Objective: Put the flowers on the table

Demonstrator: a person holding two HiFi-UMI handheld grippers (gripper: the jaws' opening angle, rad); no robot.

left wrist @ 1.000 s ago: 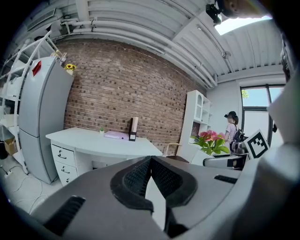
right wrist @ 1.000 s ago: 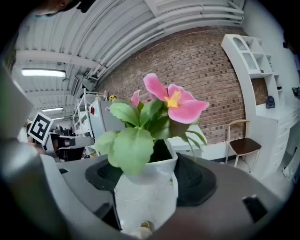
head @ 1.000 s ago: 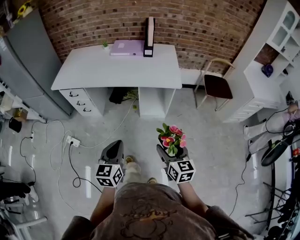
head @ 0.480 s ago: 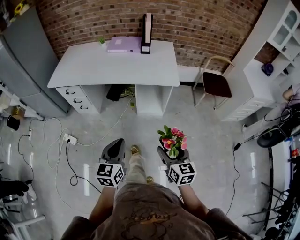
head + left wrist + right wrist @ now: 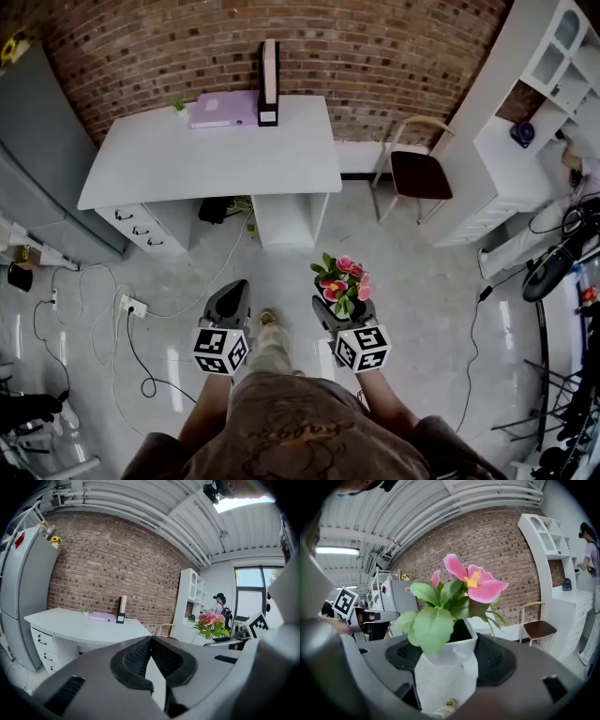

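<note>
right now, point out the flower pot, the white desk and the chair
flower pot (image 5: 450, 652), right gripper view, white wall
white desk (image 5: 206, 155), head view, bare top
chair (image 5: 422, 175), head view, dark seat

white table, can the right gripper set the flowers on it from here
Probably not yet. The table stands across open floor, well ahead of the right gripper, which holds the flower pot close to the person. Nothing blocks the way; stepping closer should do.

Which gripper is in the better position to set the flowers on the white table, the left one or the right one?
The right gripper: its jaws clamp the white pot of the flowers, facing the table ahead. The left gripper is shut and holds nothing.
</note>
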